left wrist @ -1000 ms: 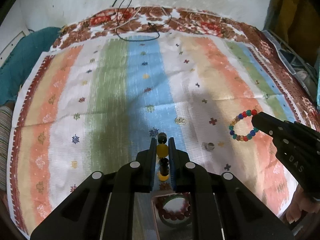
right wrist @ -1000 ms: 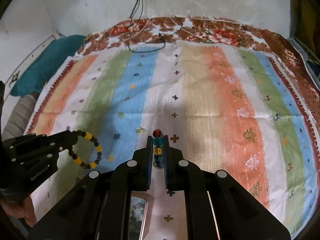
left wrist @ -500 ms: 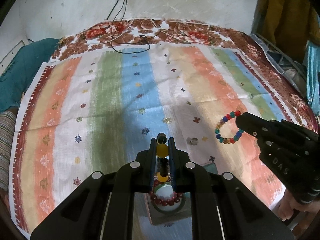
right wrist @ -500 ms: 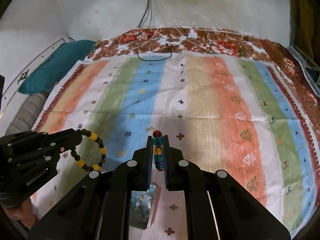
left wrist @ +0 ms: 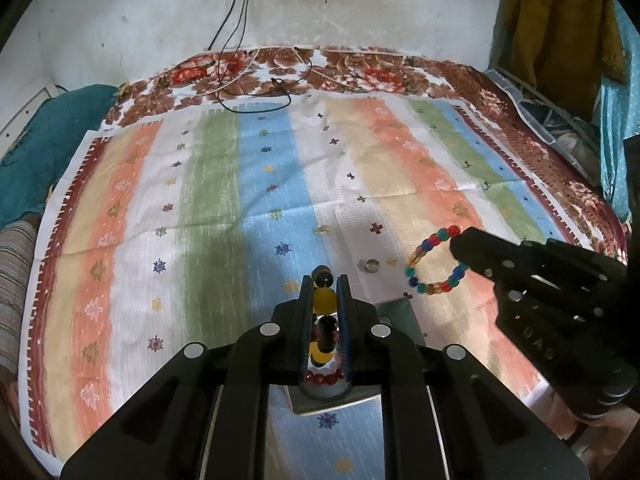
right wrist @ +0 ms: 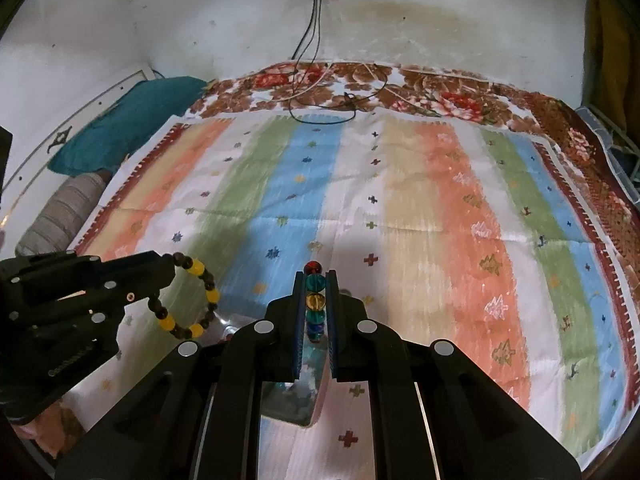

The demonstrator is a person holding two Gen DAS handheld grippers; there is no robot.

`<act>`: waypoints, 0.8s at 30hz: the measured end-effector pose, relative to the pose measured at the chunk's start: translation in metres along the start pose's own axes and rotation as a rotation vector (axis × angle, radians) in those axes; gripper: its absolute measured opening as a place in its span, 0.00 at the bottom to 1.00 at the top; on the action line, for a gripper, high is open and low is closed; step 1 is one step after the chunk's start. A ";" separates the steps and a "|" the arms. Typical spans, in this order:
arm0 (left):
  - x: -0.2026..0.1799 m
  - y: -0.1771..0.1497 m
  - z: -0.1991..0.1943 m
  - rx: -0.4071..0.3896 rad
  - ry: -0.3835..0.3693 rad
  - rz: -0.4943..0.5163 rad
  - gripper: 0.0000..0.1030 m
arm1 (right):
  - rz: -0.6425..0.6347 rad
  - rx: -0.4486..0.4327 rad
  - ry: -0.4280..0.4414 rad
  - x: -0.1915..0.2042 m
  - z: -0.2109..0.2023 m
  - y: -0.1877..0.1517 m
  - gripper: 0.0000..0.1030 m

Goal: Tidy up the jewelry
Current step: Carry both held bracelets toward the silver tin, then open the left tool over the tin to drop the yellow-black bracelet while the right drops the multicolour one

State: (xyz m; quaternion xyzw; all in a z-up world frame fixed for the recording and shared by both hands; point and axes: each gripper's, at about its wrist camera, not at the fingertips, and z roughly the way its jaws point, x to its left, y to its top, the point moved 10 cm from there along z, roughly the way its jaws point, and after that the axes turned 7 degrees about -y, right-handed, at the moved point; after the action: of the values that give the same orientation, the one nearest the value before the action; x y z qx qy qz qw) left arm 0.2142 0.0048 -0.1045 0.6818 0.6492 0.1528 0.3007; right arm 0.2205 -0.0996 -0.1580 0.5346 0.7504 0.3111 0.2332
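My left gripper [left wrist: 325,280] is shut on a black-and-yellow bead bracelet [left wrist: 323,300], held above the striped cloth; the bracelet also hangs in the right wrist view [right wrist: 196,304] from that gripper [right wrist: 168,266]. My right gripper [right wrist: 316,276] is shut on a multicoloured bead bracelet [right wrist: 314,300], which shows as a ring in the left wrist view [left wrist: 434,260] at that gripper's tip [left wrist: 456,240]. Below my left gripper stands a shiny metal box [left wrist: 400,312] holding a red bead bracelet [left wrist: 324,379]. Two small rings [left wrist: 370,266] [left wrist: 321,229] lie on the cloth.
The striped cloth [left wrist: 224,200] covers a floral bedspread [left wrist: 360,72]. Black and white cables [left wrist: 260,88] lie at its far edge below a wall socket. A teal pillow [left wrist: 36,148] is at the left. Clothes hang at the right [left wrist: 560,32].
Both grippers have pulled back and risen with their bracelets. The metal box with the red bracelet has come further into view under my left gripper.
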 end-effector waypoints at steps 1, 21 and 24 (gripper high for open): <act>-0.001 -0.002 -0.002 -0.002 -0.003 0.000 0.11 | -0.005 0.001 0.001 0.002 -0.002 -0.003 0.10; -0.010 -0.024 -0.026 -0.025 -0.032 -0.020 0.11 | -0.043 0.007 0.030 0.023 -0.022 -0.036 0.10; -0.009 -0.024 -0.029 -0.037 -0.010 -0.018 0.18 | -0.046 0.015 0.032 0.024 -0.022 -0.038 0.13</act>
State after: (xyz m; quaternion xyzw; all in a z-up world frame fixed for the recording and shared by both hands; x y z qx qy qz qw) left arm 0.1768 0.0016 -0.0945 0.6711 0.6506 0.1586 0.3181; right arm 0.1733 -0.0909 -0.1704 0.5138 0.7684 0.3088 0.2242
